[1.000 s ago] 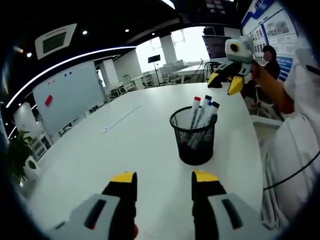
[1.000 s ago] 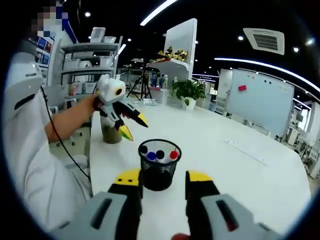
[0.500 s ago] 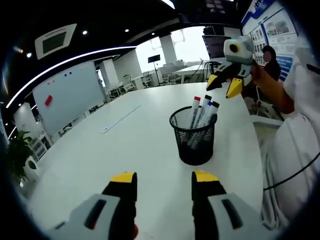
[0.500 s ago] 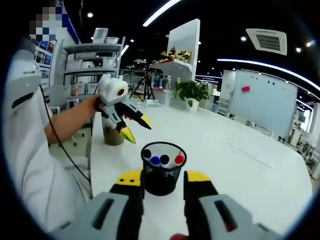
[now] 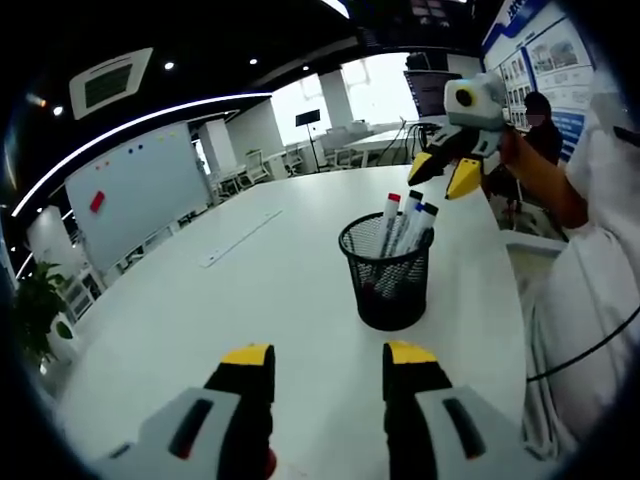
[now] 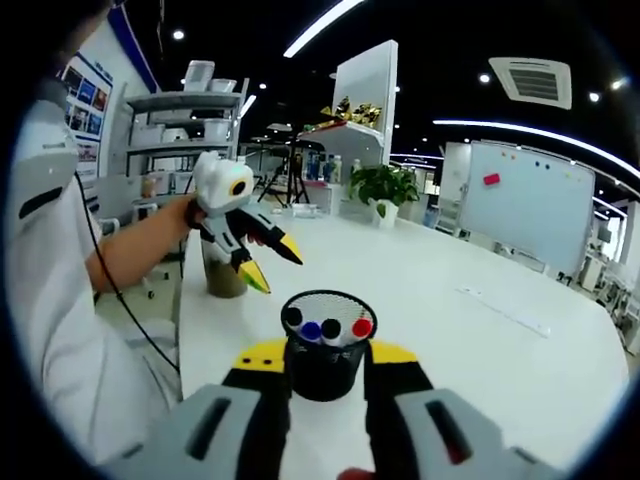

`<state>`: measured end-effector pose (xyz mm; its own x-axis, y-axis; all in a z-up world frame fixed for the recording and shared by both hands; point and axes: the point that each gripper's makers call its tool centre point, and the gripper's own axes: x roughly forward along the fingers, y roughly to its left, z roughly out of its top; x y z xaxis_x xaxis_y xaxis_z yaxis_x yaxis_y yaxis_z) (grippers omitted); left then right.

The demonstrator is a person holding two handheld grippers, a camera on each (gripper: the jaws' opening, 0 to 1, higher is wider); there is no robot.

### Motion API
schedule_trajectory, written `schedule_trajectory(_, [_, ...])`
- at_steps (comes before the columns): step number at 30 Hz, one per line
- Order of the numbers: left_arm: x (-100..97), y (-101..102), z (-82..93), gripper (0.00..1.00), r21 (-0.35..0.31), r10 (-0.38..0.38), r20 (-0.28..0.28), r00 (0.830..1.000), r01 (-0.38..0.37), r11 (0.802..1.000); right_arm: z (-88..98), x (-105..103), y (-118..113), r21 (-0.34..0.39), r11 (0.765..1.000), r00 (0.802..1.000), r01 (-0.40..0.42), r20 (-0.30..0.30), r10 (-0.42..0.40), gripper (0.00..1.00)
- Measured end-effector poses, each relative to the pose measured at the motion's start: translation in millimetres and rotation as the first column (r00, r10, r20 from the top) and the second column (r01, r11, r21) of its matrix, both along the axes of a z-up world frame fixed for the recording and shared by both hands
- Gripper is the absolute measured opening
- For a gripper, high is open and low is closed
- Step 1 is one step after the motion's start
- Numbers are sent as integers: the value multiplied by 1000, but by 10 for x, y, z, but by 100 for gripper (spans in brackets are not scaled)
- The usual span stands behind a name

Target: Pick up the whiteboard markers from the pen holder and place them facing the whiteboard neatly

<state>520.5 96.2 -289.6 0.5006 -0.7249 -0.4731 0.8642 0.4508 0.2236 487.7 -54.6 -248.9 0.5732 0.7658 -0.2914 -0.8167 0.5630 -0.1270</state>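
Observation:
A black mesh pen holder (image 5: 388,285) stands on the white table (image 5: 250,300), holding several whiteboard markers (image 5: 404,215) with red, black and blue caps. My left gripper (image 5: 328,355) is open, short of the holder and slightly to its left. My right gripper (image 5: 445,172) hovers open above and beyond the holder. In the right gripper view the holder (image 6: 325,378) sits close ahead, seen between the open jaws of my right gripper (image 6: 327,352), with the marker caps (image 6: 330,327) visible from above. My left gripper (image 6: 272,267) hangs open behind the holder to the left. The whiteboard (image 5: 130,190) stands far off.
A long pale strip (image 5: 240,237) lies on the table toward the whiteboard (image 6: 525,210). A brown cup (image 6: 222,277) stands near the table edge beside the person's arm (image 6: 130,255). A potted plant (image 6: 380,185) and shelves (image 6: 190,130) are further back.
My right gripper has come closer to the pen holder, which now sits between its jaws in its own view. The left gripper has not moved.

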Motion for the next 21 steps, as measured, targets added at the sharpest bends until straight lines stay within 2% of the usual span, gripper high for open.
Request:
schedule_trajectory(7, [-1, 0, -4, 45, 0, 0, -4, 1000, 0, 1000, 41, 12, 48, 25, 1000, 1000, 1, 18, -1, 24])
schedule_trajectory(21, [0, 4, -9, 45, 2, 3, -3, 1000, -3, 1000, 2, 48, 124, 57, 998, 1000, 11, 8, -11, 18])
